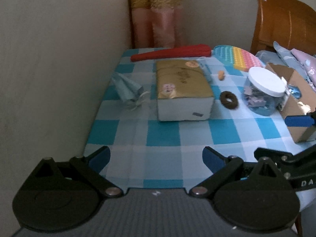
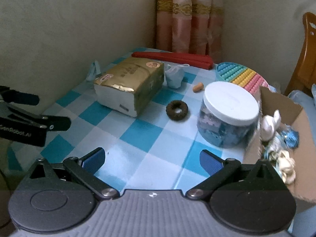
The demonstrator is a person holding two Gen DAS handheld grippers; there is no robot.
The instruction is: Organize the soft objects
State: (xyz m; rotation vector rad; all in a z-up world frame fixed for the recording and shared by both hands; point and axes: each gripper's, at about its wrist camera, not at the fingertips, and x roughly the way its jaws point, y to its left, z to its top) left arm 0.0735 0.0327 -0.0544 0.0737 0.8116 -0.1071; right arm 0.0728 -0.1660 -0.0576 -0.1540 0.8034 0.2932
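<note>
Both tools hang over the near end of the checked tablecloth (image 2: 138, 134) with nothing between their tips: the left gripper (image 1: 157, 159) has its blue pads spread wide, and the right gripper (image 2: 152, 159) is spread just as wide — a waiting stance, I judge, before a pick. The soft things lie scattered. From the right wrist view, a dark fuzzy ring (image 2: 177, 108) lies at about 12 o'clock, between the gold tissue pack (image 2: 130, 85) at 11 and the clear jar with a white lid (image 2: 230, 116) at 1. A small white pouch (image 2: 174, 76) stands just behind the pack's far corner, and a small tan piece (image 2: 198, 87) lies beside it. The cardboard box (image 2: 280, 102) at 2 o'clock already holds pale and blue soft pieces, so it reads as the collecting bin, set at the table's right edge within the right tool's reach. In the left wrist view a folded blue-grey cloth (image 1: 126, 87) lies at 11 o'clock near the wall, likeliest the left tool's job. Open room is best in the near middle — bare cloth from the tips up to the ring. The far end is crowded by a red roll (image 1: 173, 54) and a rainbow bubble mat (image 1: 239, 58), the wall closes the left side, and the jar stands touching or nearly touching the box wall, narrowing the path into it.
</note>
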